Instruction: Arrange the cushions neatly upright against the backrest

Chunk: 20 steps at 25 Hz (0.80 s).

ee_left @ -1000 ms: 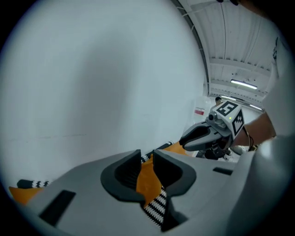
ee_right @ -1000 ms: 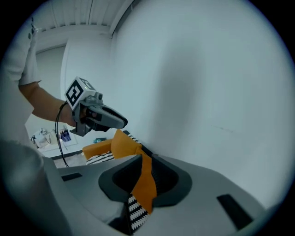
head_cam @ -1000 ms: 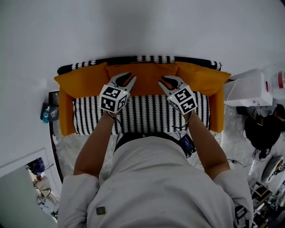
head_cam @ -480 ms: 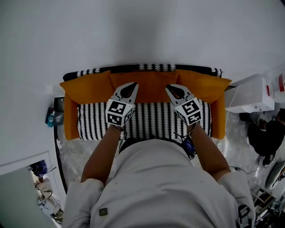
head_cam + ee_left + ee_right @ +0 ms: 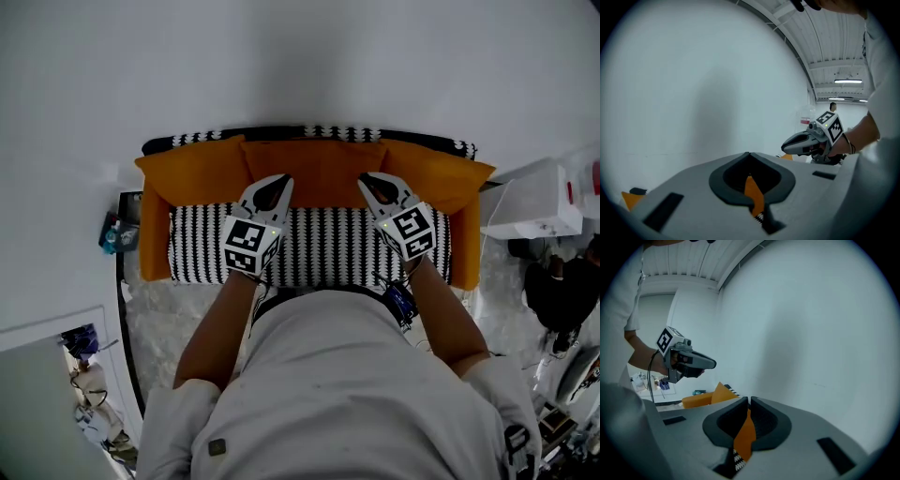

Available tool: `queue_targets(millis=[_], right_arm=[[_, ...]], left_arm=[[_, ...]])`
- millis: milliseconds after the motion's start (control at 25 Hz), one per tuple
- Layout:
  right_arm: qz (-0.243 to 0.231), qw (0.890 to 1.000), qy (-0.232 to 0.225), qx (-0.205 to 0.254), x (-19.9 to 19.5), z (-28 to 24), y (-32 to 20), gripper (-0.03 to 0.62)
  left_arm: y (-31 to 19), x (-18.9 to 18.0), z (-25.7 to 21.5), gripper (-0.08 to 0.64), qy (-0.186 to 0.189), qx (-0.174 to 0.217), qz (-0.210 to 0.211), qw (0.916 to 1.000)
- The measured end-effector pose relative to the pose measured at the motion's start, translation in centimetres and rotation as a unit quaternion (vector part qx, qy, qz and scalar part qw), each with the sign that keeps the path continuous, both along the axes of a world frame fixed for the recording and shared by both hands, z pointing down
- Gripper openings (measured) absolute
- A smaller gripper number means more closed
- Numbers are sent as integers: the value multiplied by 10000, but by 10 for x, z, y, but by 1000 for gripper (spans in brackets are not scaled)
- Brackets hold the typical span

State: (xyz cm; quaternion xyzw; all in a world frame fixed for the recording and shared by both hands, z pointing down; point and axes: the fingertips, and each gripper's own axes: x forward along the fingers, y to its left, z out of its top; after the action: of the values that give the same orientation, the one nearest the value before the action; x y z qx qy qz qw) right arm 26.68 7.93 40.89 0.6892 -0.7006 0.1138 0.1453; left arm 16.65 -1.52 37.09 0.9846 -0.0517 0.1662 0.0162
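The step in hand looks like gripping the middle cushion to set it straight. The left cushion (image 5: 192, 173) leans on the backrest (image 5: 309, 132), its outer corner hanging past the sofa's end. The left gripper (image 5: 272, 183) has its fingers together on a thin fold of orange cloth (image 5: 753, 194), which I judge to be the near left edge of the middle cushion (image 5: 314, 169). That cushion sits at the centre of the row, against the backrest and between its two neighbours. The right gripper (image 5: 375, 180) takes the cushion's near right edge. Its fingers have just been closing, and its own view shows a wider tongue of orange fabric (image 5: 745, 437) pinched between them. The right cushion (image 5: 436, 173) also rests on the backrest, its corner jutting past the far end.

The next move probably calls for both hands to lift evenly, tip the cushion onto its lower edge and press it flat to the backrest without dragging its neighbours askew. The pinches are small, so the cloth could slip.

The sofa seat (image 5: 323, 244) is black-and-white zigzag cloth with orange sides. It stands against a plain pale wall (image 5: 300, 56). A small blue item (image 5: 112, 234) lies by its left end, too small to identify, and a white box (image 5: 530, 202) stands at its right.
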Motion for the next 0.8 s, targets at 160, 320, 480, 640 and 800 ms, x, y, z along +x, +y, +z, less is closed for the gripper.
queue_targets(millis=[160, 320, 480, 640, 800], right_arm=[[86, 9999, 90, 85, -36, -16, -5, 40], [182, 9994, 195, 222, -78, -34, -5, 38], [247, 9992, 195, 251, -127, -40, 7, 37], [263, 9992, 198, 210, -173, -41, 16, 35], [311, 9990, 199, 236, -200, -48, 29, 32]], left_arm=[[-3, -36, -8, 9, 82, -6, 76, 9999], [-1, -82, -13, 9, 182, -60, 159, 9997], [9, -131, -15, 9, 255, -115, 265, 9993], [13, -172, -20, 9, 326, -127, 342, 9988], [19, -197, -24, 9, 366, -163, 365, 9985]])
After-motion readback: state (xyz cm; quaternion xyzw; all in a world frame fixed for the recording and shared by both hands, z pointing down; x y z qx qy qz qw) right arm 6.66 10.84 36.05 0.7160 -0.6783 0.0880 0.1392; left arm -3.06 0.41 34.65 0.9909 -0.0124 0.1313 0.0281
